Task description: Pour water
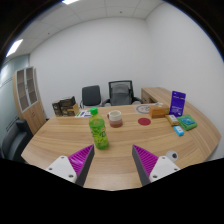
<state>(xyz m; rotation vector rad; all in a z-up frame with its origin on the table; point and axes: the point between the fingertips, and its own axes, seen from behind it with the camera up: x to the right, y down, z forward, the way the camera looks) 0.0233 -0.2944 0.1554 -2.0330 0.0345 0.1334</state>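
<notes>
A green bottle (98, 132) with a green cap stands upright on the wooden table (60, 143), just ahead of my left finger and a little beyond the fingertips. A white cup (115, 118) with a dark rim stands farther back, to the right of the bottle. Beyond the cup lies a small red round thing (144, 122). My gripper (113, 158) is open, its purple pads (82, 160) spread wide with only bare table between them. It touches nothing.
A purple box (177, 102) stands at the right of the table, with teal and green packets (186, 124) in front of it. Two office chairs (120, 92) stand behind the table. A cabinet (30, 95) is at the left wall.
</notes>
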